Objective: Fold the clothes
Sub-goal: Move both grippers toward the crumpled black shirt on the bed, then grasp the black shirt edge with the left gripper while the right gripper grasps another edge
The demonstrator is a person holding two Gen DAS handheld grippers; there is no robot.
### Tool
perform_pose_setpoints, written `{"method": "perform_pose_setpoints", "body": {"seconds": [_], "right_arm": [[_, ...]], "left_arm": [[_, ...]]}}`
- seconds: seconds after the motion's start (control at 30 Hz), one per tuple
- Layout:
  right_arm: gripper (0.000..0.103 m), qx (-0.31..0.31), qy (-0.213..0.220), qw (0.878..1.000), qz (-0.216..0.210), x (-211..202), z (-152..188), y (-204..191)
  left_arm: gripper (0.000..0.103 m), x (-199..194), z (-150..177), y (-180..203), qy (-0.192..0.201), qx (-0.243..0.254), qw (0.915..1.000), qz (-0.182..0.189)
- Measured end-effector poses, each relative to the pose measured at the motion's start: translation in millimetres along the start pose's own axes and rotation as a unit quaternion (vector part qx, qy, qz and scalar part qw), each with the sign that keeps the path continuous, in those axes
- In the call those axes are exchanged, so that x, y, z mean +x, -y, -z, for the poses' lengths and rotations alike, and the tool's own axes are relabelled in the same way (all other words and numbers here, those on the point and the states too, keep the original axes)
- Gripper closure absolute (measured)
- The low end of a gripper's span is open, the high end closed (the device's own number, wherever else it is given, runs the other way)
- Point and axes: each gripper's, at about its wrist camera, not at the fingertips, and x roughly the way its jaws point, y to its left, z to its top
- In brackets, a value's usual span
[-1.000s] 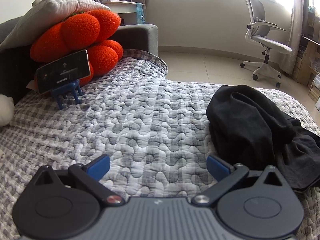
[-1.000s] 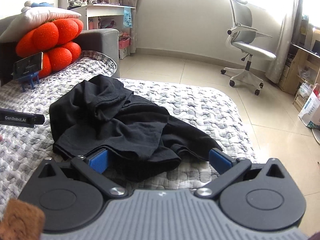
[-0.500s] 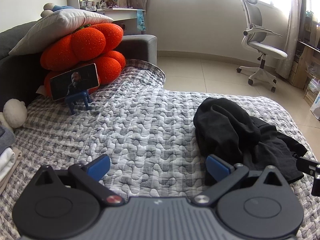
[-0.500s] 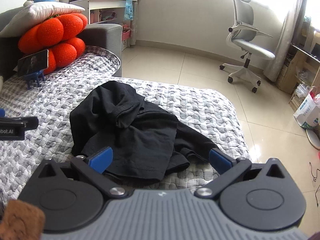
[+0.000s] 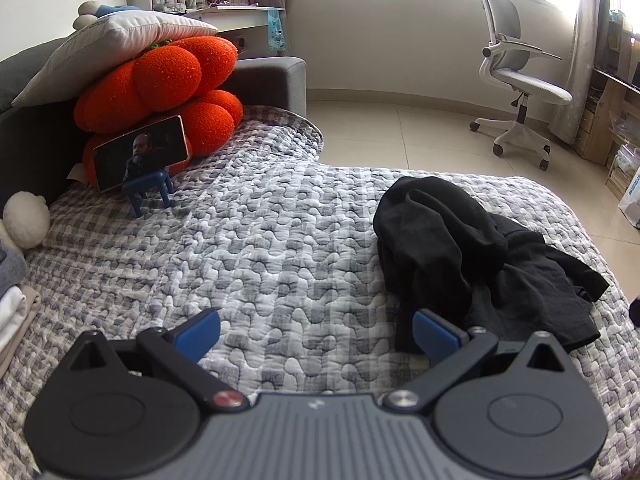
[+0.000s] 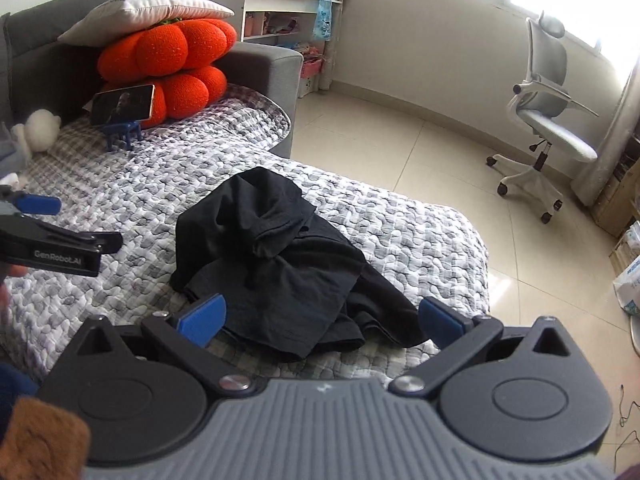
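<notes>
Both grippers hover level above the quilt (image 5: 260, 248), jaws spread wide and empty. The left gripper (image 5: 316, 334) has the crumpled black garment (image 5: 460, 256) at two o'clock. The right gripper (image 6: 320, 320) has it at twelve.

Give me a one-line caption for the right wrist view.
Open right gripper above a crumpled black garment on a quilted bed, left gripper open at left.
</notes>
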Motion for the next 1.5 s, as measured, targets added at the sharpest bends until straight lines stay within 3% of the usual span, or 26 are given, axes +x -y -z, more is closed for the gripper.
{"method": "perform_pose_setpoints", "body": {"seconds": [0.3,0.73,1.1,1.13,1.2,1.23,1.3,1.33,1.37,1.4,1.43,1.5], "right_arm": [[0.000,0.018,0.007,1.000,0.007,26,14,-8],[0.000,0.073,0.025,0.997,0.015,56,24,9],[0.001,0.033,0.017,0.999,-0.007,92,14,21],[0.004,0.027,0.009,0.999,-0.013,99,12,23],[0.024,0.025,-0.021,0.999,-0.032,116,9,28],[0.030,0.029,-0.033,0.998,-0.045,123,9,30],[0.056,0.031,-0.050,0.996,-0.070,135,9,32],[0.063,0.028,-0.050,0.996,-0.075,137,8,31],[0.079,0.021,-0.045,0.996,-0.076,136,7,30],[0.086,0.015,-0.037,0.996,-0.075,133,5,29],[0.088,0.011,-0.026,0.997,-0.072,128,3,30],[0.092,0.009,0.003,0.997,-0.073,113,-3,34]], "left_arm": [[0.000,8,0,6,-0.011,-0.021,0.9996,0.014],[0.000,41,-6,7,-0.041,-0.006,0.9987,0.029],[0.000,69,-23,34,-0.041,0.068,0.9952,0.058],[0.000,74,-25,39,-0.038,0.078,0.9947,0.054],[0.000,83,-29,47,-0.040,0.097,0.9932,0.051],[0.001,87,-30,49,-0.039,0.101,0.9926,0.055],[0.002,96,-33,53,-0.040,0.108,0.9917,0.057],[0.004,99,-33,51,-0.042,0.106,0.9915,0.063],[0.013,102,-34,49,-0.043,0.103,0.9913,0.069],[0.029,105,-35,47,-0.045,0.101,0.9910,0.075],[0.038,106,-36,42,-0.045,0.091,0.9910,0.088],[0.082,106,-38,31,-0.048,0.070,0.9904,0.109]]}}
